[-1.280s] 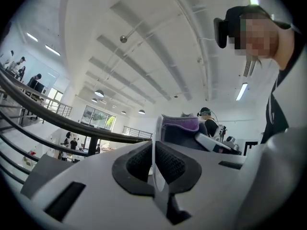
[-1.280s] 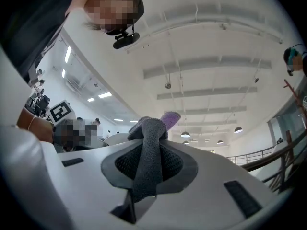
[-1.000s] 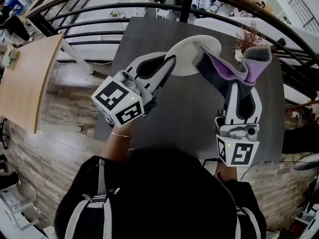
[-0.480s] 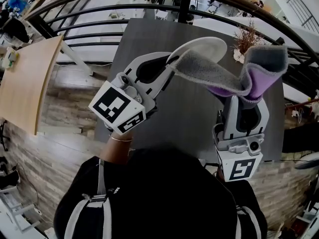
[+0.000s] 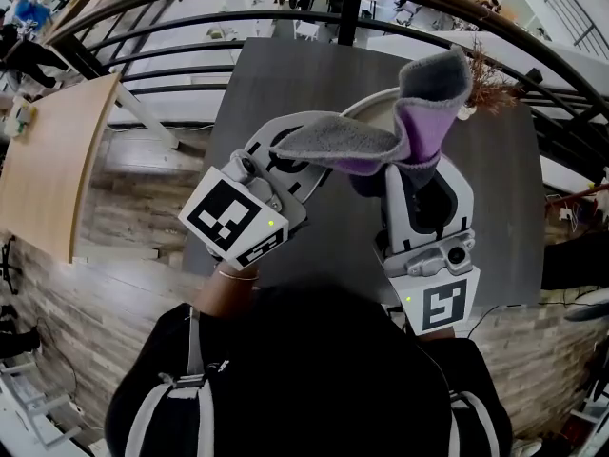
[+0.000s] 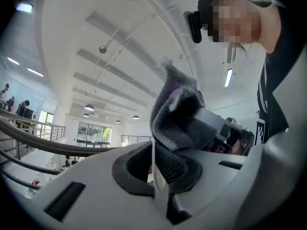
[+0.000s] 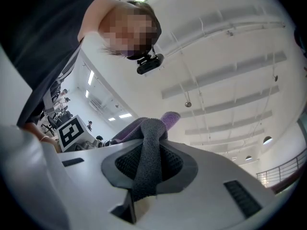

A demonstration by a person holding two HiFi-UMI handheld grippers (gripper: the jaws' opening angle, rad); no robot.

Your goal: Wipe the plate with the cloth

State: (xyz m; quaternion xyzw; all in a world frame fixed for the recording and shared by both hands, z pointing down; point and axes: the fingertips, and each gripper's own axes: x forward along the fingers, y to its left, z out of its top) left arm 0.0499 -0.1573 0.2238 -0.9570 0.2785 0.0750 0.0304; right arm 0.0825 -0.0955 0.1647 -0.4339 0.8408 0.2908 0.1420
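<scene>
In the head view my left gripper [image 5: 306, 163] is shut on the rim of a white plate [image 5: 373, 101], held up above the table. A grey and purple cloth [image 5: 335, 139] drapes over most of the plate and over the left jaws. My right gripper [image 5: 417, 163] is shut on the bunched cloth, just right of the plate. The left gripper view shows the plate's thin white edge [image 6: 154, 170] pinched between the jaws, with the cloth [image 6: 178, 114] behind it. A grey strand of cloth [image 7: 147, 150] is clamped between the jaws in the right gripper view.
A dark grey table [image 5: 285, 74] lies below both grippers. A dried plant [image 5: 492, 72] stands at its far right. A black railing [image 5: 190, 29] runs beyond the table, and a wooden tabletop [image 5: 48, 150] lies at the left on a lower level.
The right gripper has moved left and up toward the plate, dragging the cloth across it. The cloth now covers most of the plate and reaches over the left jaws.
</scene>
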